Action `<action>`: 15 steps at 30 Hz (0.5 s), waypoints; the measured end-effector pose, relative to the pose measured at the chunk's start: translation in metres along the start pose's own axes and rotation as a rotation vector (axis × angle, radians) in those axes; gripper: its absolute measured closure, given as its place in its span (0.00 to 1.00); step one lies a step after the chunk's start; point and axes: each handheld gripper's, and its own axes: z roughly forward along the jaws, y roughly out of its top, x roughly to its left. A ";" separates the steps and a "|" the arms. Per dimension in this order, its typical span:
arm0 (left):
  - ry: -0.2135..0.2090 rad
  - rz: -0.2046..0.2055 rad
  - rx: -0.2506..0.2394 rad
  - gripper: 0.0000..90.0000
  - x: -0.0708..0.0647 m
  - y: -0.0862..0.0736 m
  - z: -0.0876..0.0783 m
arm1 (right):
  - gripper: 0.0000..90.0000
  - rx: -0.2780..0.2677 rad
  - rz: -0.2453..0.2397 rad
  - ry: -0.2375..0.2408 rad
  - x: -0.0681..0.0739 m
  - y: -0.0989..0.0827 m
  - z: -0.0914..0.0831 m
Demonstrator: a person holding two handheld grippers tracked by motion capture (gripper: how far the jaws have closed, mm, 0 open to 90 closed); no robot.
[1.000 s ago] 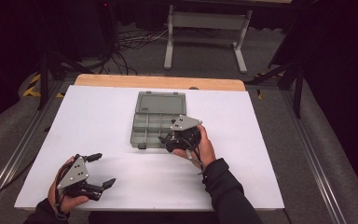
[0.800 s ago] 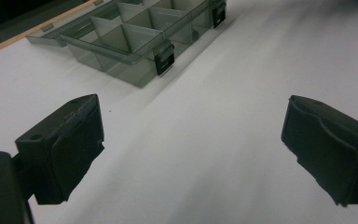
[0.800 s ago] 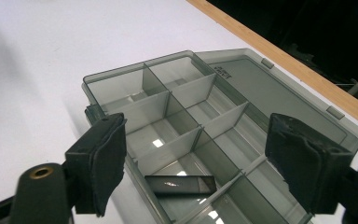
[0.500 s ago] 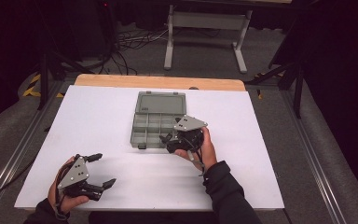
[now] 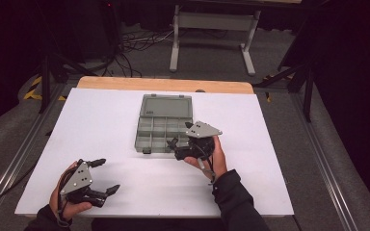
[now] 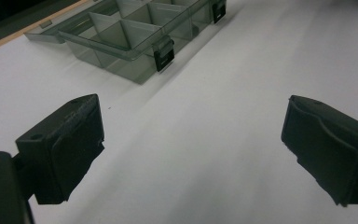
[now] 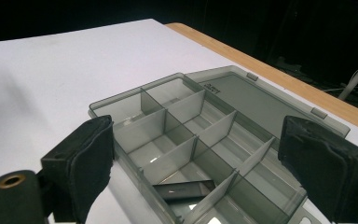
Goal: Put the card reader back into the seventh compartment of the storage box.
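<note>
Two grippers are seen, both with jaws spread wide and holding nothing. The left gripper (image 5: 99, 179) is held low at the lower left of the high view. The right gripper (image 5: 177, 147), at centre, has been drawn slightly back and right from the front edge of one open compartment box (image 5: 166, 107). A white sheet (image 5: 106, 120) covers the wooden table (image 5: 125, 84); a dark room lies behind.
</note>
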 end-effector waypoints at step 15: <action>0.005 -0.004 -0.009 0.07 0.000 0.000 -0.003 | 0.13 -0.044 -0.051 -0.066 0.006 0.004 -0.014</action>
